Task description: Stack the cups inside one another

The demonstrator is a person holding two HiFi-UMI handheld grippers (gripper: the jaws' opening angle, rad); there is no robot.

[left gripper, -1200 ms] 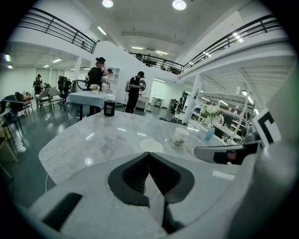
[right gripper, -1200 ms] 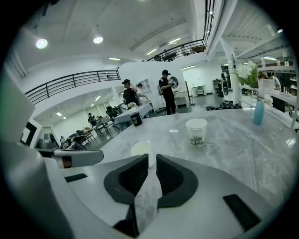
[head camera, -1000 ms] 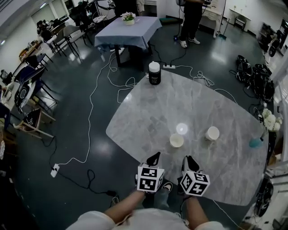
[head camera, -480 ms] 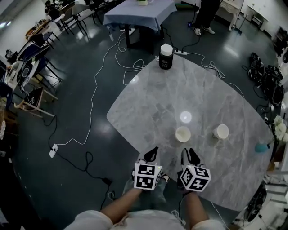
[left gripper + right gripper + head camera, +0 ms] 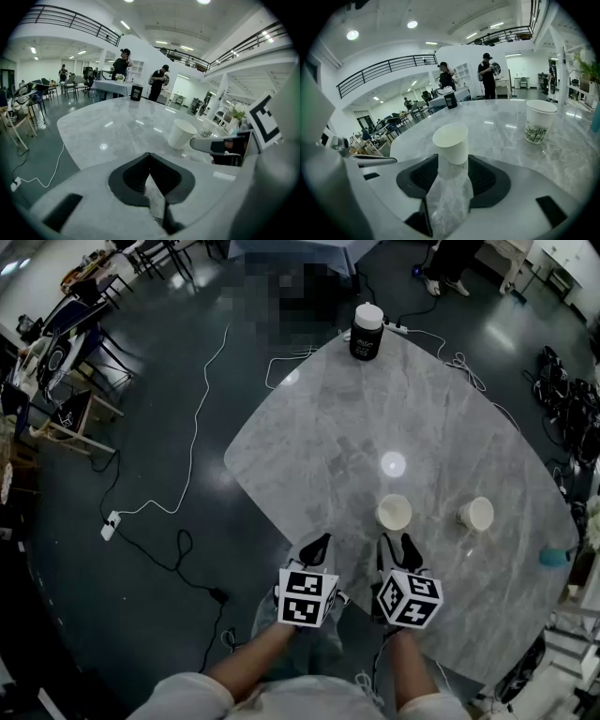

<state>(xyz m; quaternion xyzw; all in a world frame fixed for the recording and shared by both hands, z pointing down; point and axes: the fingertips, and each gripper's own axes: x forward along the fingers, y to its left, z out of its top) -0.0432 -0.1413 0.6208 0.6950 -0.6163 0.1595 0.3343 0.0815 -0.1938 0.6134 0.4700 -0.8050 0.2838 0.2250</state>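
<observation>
Two paper cups stand upright on the marble table (image 5: 309, 437). The plain white cup (image 5: 394, 512) (image 5: 451, 143) is just ahead of my right gripper (image 5: 397, 545) (image 5: 452, 160). Its jaws have just been opening and stand open, with nothing pressed between them. The cup with a green print (image 5: 477, 514) (image 5: 540, 121) stands apart, further right. My left gripper (image 5: 316, 547) (image 5: 149, 157) is shut and empty at the table's near edge, left of the white cup (image 5: 182, 134).
A black jar with a white lid (image 5: 366, 331) stands at the table's far end. A teal object (image 5: 553, 556) sits at the right edge. White cables (image 5: 192, 442) trail over the dark floor at the left. People stand in the distance (image 5: 488, 75).
Both grippers have sunk toward the table and edged closer to the white cup. The right jaws have spread apart. The cups have not moved on the table.
</observation>
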